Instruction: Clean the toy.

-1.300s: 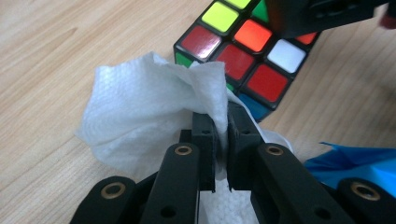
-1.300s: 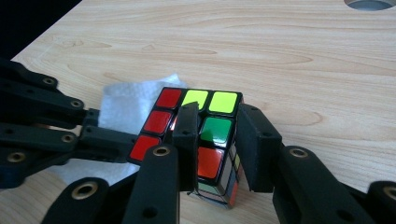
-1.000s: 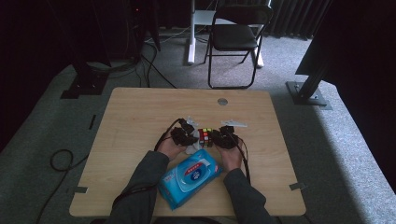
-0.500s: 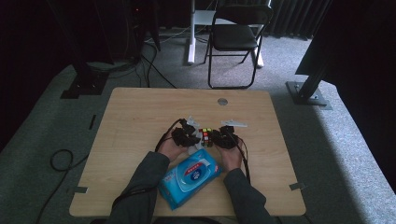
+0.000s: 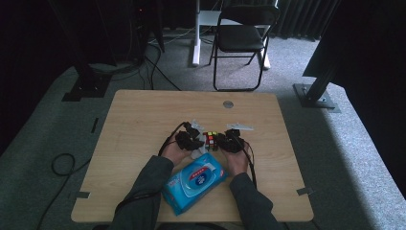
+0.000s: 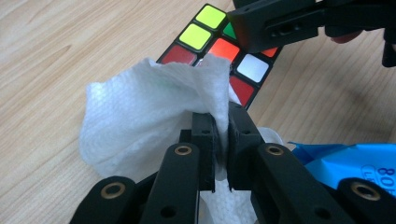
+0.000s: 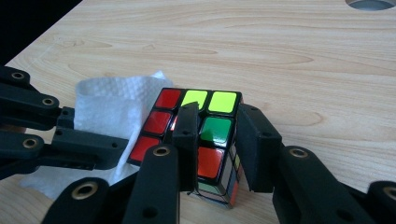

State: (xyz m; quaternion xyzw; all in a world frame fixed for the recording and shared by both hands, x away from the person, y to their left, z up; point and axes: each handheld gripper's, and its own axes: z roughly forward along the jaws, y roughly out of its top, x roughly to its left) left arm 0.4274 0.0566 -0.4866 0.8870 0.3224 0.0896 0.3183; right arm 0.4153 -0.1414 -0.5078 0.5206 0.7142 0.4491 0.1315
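Observation:
A colour-tiled puzzle cube (image 5: 210, 140) rests on the wooden table (image 5: 143, 120) between both hands. My right gripper (image 7: 217, 126) is shut on the cube (image 7: 212, 130), one jaw across its top face and the other on its right side. My left gripper (image 6: 222, 123) is shut on a crumpled white wipe (image 6: 140, 112), which lies against the cube (image 6: 210, 39) and covers part of its near edge. In the high view the left gripper (image 5: 189, 141) and right gripper (image 5: 229, 140) face each other across the cube. From the right gripper view the wipe (image 7: 112, 107) sits left of the cube.
A blue pack of wet wipes (image 5: 194, 182) lies on the table just in front of the hands, between the forearms. A round grommet (image 5: 228, 104) is set into the far side of the table. Beyond the table stand a folding chair (image 5: 242, 38) and black stands, with cables on the floor.

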